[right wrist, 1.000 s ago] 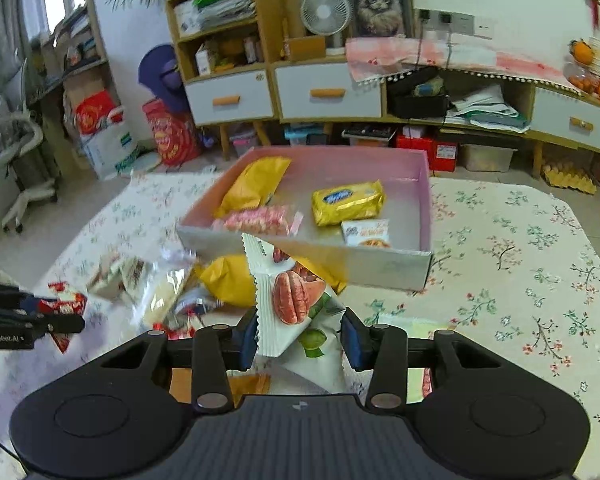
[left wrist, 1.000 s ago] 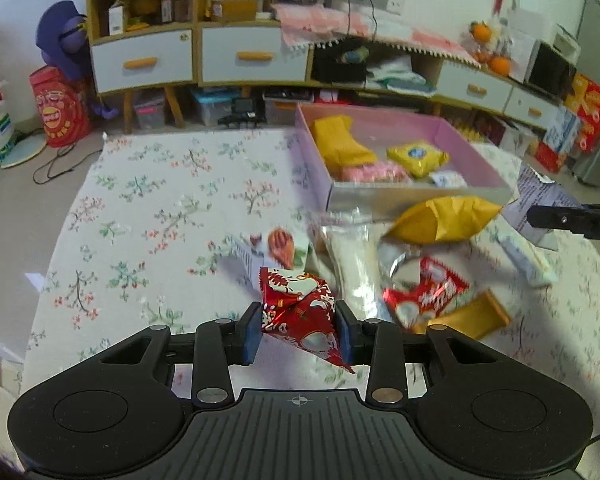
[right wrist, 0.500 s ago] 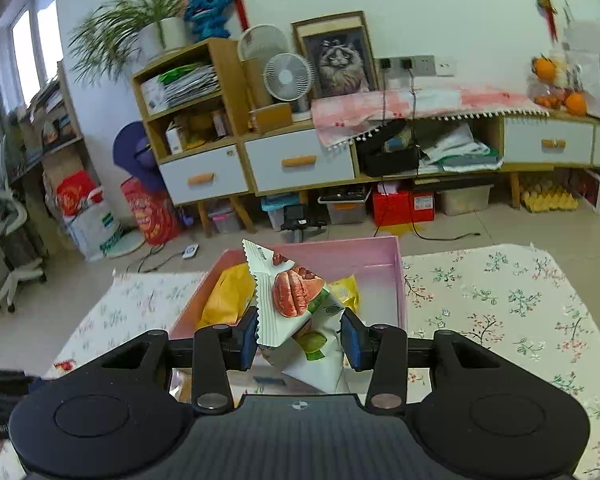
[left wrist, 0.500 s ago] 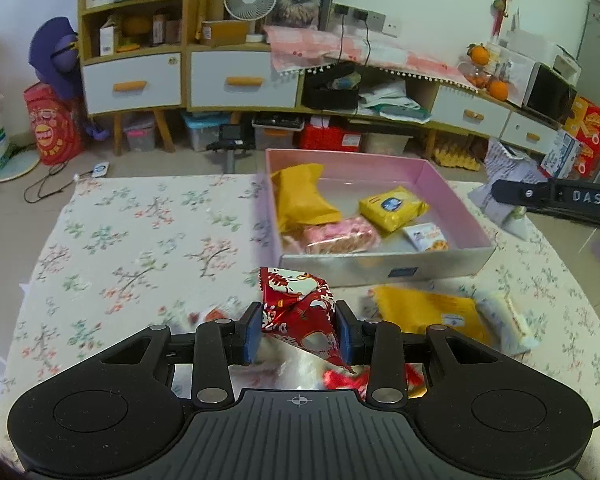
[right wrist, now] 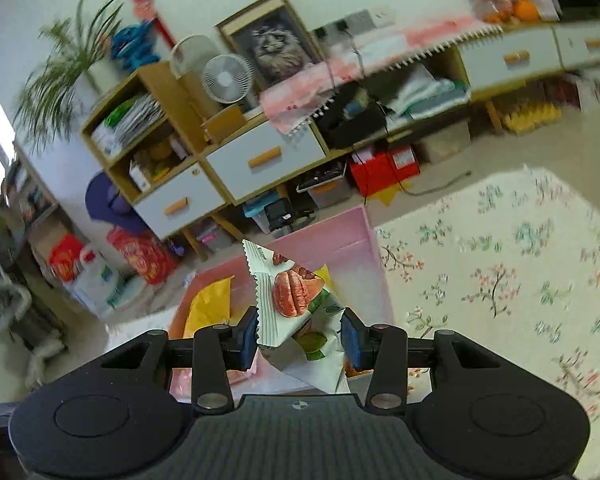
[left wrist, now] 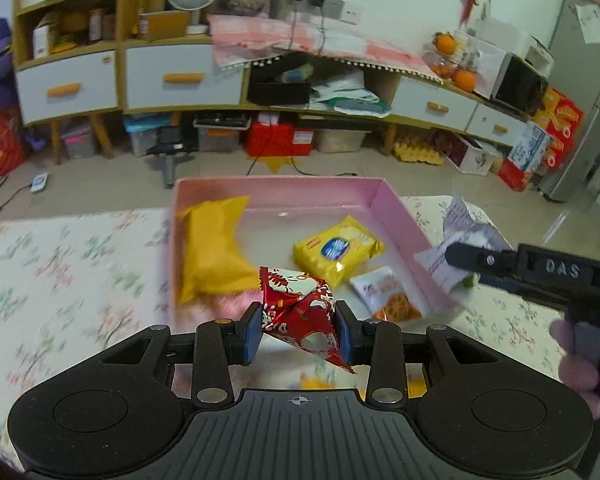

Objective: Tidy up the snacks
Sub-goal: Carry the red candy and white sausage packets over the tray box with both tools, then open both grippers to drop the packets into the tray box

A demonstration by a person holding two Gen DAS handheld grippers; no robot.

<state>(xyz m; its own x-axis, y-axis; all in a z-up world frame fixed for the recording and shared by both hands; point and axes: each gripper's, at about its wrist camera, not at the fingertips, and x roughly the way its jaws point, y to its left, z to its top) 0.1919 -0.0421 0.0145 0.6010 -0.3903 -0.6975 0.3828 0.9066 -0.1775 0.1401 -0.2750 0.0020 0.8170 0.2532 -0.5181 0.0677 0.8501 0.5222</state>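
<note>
My left gripper (left wrist: pixel 298 332) is shut on a red foil snack packet (left wrist: pixel 300 312), held over the near edge of the pink box (left wrist: pixel 404 216). Inside the box lie a large yellow bag (left wrist: pixel 212 248), a small yellow packet (left wrist: pixel 336 250) and a white-and-orange packet (left wrist: pixel 388 298). My right gripper (right wrist: pixel 300 336) is shut on a white walnut snack packet (right wrist: pixel 296 308) and hangs tilted over the pink box (right wrist: pixel 364 248). In the left wrist view the right gripper (left wrist: pixel 460 256) shows at the box's right wall with its white packet (left wrist: pixel 460 236).
The flowered tablecloth (left wrist: pixel 60 272) spreads to the left of the box and also to its right (right wrist: pixel 500 272). Beyond the table stand low cabinets with white drawers (left wrist: pixel 180 76), storage bins and cables on the floor. A gloved hand (left wrist: pixel 580 364) holds the right gripper.
Both grippers have carried their packets from the loose snack pile to above the pink box. The right gripper has also rolled, so its view is now tilted.
</note>
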